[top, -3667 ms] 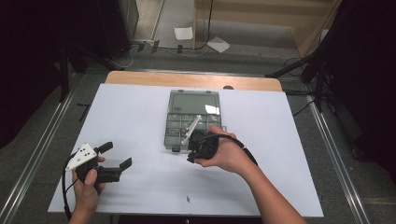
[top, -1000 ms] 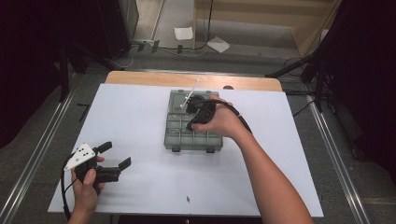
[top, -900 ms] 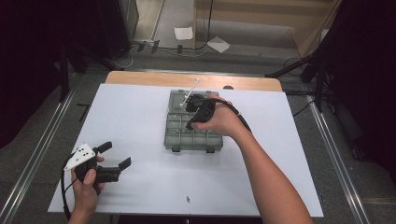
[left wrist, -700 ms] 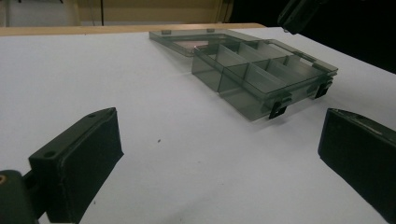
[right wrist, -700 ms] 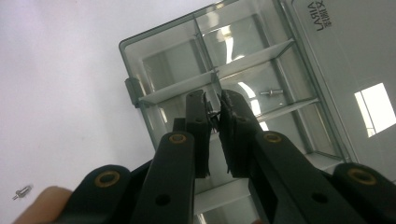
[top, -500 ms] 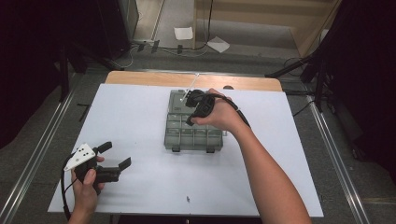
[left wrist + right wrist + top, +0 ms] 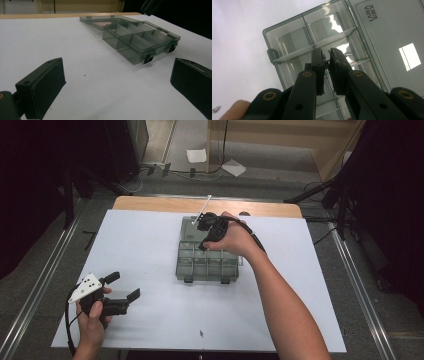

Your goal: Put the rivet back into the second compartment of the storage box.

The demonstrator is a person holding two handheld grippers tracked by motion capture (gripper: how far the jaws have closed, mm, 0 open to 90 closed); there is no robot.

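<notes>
Nearest to us, our left gripper (image 7: 120, 292) rests low on the white table sheet (image 7: 150, 320) with its jaws spread wide and nothing between them, well apart from the work.

Farther out, our right gripper (image 7: 326, 58) hangs over the clear compartment box (image 7: 207, 265), jaws all but pressed together and pinching something tiny and dark at their tips: it looks like a small metal part, perhaps a screw, though it is too small to name for sure. The part sits above the dividers of the open tray, near the lid (image 7: 392, 37) that lies folded back flat.

We judge the part light, hard and slippery, easy to flick out of a pinch or lose (a similar speck lies on the sheet near the front edge (image 7: 201, 333)). It wants a hold across its middle, with the pads squarely on it. The box itself looks like thin, stiff plastic, light enough to slide if nudged; its front latches (image 7: 148, 58) or side walls are where we would take it.
</notes>
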